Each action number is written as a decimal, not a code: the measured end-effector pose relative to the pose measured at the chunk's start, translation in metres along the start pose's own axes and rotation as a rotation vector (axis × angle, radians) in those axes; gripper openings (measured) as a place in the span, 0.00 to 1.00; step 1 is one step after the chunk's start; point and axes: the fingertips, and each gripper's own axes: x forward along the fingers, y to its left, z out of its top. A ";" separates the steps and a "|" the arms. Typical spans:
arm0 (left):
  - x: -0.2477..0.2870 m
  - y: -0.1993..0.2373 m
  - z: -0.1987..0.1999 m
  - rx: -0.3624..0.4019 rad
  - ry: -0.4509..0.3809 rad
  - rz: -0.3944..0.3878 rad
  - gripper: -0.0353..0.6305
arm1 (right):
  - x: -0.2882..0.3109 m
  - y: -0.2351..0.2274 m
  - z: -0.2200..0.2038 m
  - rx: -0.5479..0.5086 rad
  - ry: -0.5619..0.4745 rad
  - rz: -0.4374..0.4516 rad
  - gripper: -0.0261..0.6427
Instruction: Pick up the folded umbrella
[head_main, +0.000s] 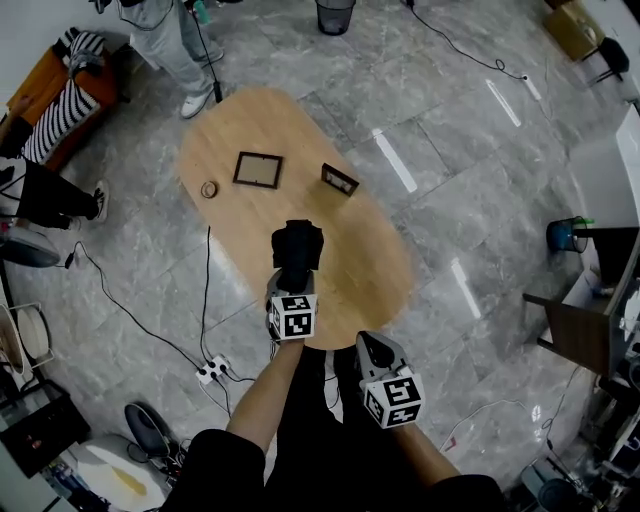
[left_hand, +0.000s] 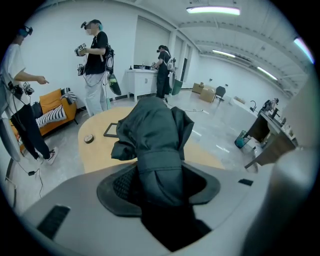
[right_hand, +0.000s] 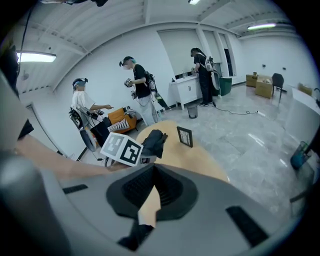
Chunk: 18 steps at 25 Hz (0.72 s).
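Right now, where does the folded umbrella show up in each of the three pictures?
Head view: the folded umbrella is at centre, seen against the wooden table.
Left gripper view: it fills the middle.
Right gripper view: small, just left of centre.
Shared landmark: the wooden table.

Grey marble-tile floor (head_main: 450, 130), glossy, light streaks. Oval wood bench (head_main: 370, 265) mid-room. Orange sofa (head_main: 40, 80) with striped cushion (left_hand: 56, 116) by wall. Black bin (head_main: 335, 15) at far end. White walls (left_hand: 50, 55), ceiling strip lights (left_hand: 212, 9), white counter (left_hand: 142, 80) at back. Power strip (head_main: 212, 371) and cables on floor.
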 end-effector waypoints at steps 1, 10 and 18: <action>-0.008 -0.003 0.005 0.010 -0.011 -0.002 0.39 | -0.002 0.001 0.005 -0.007 -0.010 0.006 0.06; -0.099 -0.033 0.041 0.037 -0.086 -0.062 0.39 | -0.038 0.005 0.046 -0.009 -0.121 0.029 0.06; -0.176 -0.064 0.058 0.075 -0.178 -0.073 0.39 | -0.068 0.017 0.070 -0.045 -0.197 0.048 0.06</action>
